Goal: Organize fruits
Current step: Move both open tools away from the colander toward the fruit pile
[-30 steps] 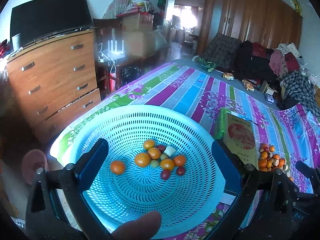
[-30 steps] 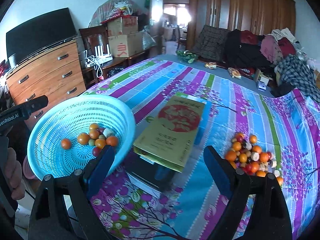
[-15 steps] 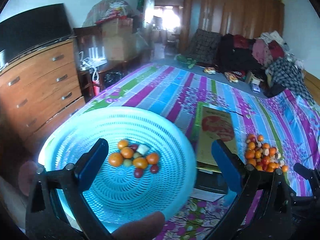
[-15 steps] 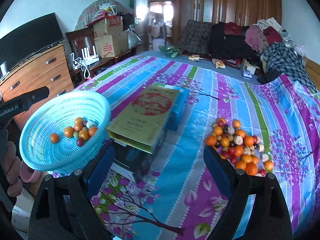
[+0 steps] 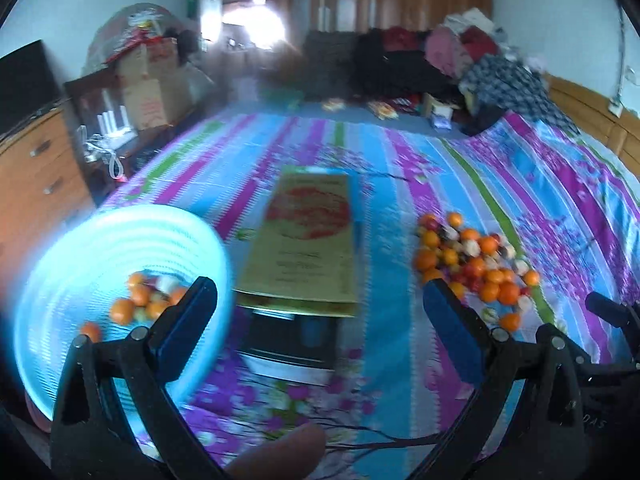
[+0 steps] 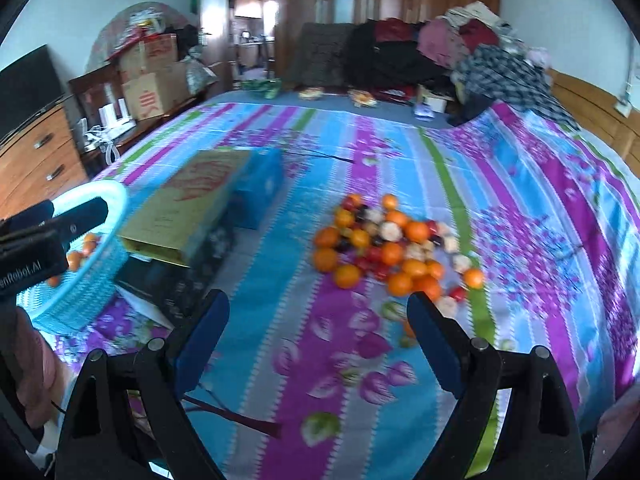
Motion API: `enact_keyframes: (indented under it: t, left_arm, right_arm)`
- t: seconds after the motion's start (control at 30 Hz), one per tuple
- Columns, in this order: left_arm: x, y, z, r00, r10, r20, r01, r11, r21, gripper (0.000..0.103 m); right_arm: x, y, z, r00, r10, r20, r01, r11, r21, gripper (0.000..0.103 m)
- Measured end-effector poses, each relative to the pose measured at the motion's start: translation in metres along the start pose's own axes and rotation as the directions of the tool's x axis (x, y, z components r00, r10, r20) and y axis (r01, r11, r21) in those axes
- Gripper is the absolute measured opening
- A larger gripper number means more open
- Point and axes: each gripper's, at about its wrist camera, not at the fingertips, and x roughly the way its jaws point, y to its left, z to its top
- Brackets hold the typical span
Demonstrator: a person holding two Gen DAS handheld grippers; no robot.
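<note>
1. Left gripper (image 5: 320, 304): jaws stand wide apart with nothing between the blue pads (image 5: 188, 316); released. A fingertip of the holding hand (image 5: 276, 456) shows at the bottom edge of the left wrist view.
2. Right gripper (image 6: 318, 320): jaws wide apart, nothing between them; released. It points down at the bedspread (image 6: 520, 200) just in front of the fruit pile.
3. Fruit pile (image 6: 392, 248): small orange, red, dark and pale fruits lie loose on the striped floral bedspread, ahead of and slightly right of the right gripper (individual kinds cannot be told through the blur).
4. Basket (image 5: 80, 264): a light blue perforated basket sits at the bed's left edge and holds a small cluster of sorted fruits (image 5: 140, 300), mostly orange.
5. Box (image 5: 308, 240): a flat yellow-green box with a red print lies on darker boxes between the basket and the fruit pile, apart from the pile.
6. Surroundings: a wooden dresser (image 6: 36, 160) stands left of the bed; clothes (image 6: 440, 52) are heaped at its far end.
</note>
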Motion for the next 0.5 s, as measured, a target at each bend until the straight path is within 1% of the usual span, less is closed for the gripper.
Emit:
enact_keyframes:
  t: [0.2,0.3,0.5]
  left_arm:
    - [0.003,-0.053,-0.008,0.998,-0.054,-0.020,0.056,0.996,0.076,0.103]
    - [0.002,-0.073,-0.009,0.997,-0.070,-0.018,0.072,0.991,0.112,0.103]
    - [0.008,-0.110,-0.011,0.995,-0.097,-0.021,0.099,0.983,0.155,0.103]
  right_arm:
    - [-0.002,-0.044,-0.016,0.999,-0.051,-0.018,0.052,0.997,0.057,0.092]
    - [-0.002,-0.061,-0.021,0.998,-0.065,-0.022,0.067,0.994,0.081,0.092]
    - [-0.005,-0.090,-0.029,0.996,-0.090,-0.021,0.092,0.988,0.127,0.092]
